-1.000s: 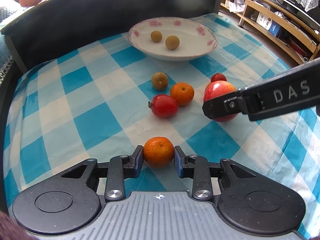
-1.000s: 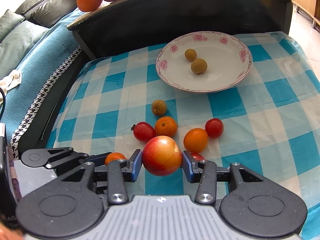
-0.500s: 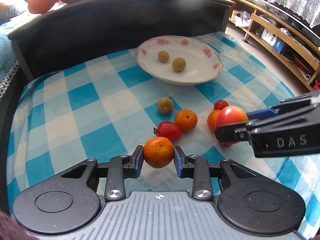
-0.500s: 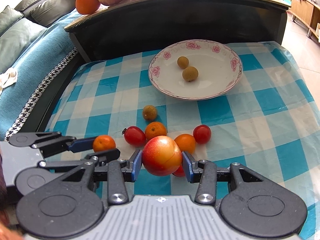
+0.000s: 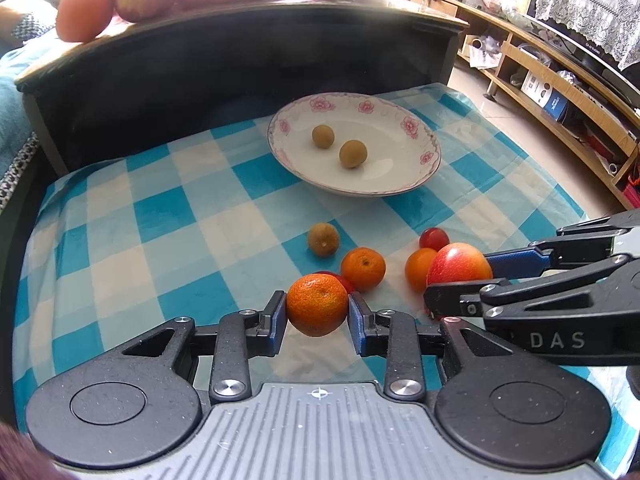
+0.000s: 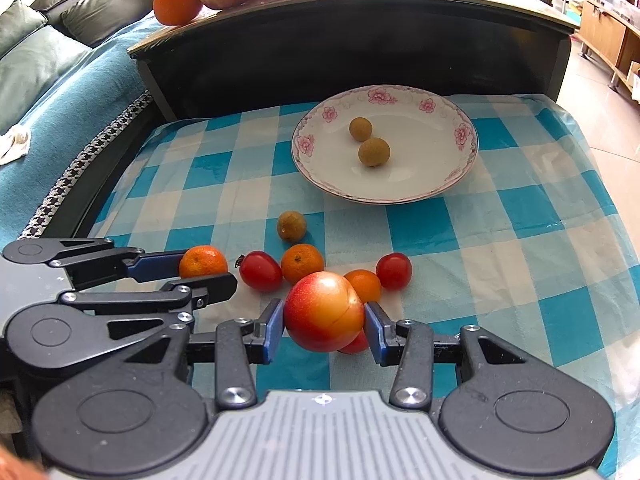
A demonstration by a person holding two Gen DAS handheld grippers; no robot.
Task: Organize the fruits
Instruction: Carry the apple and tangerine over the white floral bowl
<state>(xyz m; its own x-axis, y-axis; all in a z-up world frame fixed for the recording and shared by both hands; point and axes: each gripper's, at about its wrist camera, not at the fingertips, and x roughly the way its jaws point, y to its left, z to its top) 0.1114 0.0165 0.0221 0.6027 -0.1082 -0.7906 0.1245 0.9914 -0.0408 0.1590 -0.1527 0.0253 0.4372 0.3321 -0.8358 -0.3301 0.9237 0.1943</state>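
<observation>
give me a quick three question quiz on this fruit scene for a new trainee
1. True or false: the white floral-rimmed plate holds two small brown round fruits.
2. Which fruit sits between the right gripper fingers? A) round orange tangerine B) large red-yellow apple C) small red tomato
3. Fill in: the left gripper is shut on a round orange ____.

Key:
1. True; two small brown round fruits lie on it.
2. B, the large red-yellow apple.
3. tangerine.
</observation>
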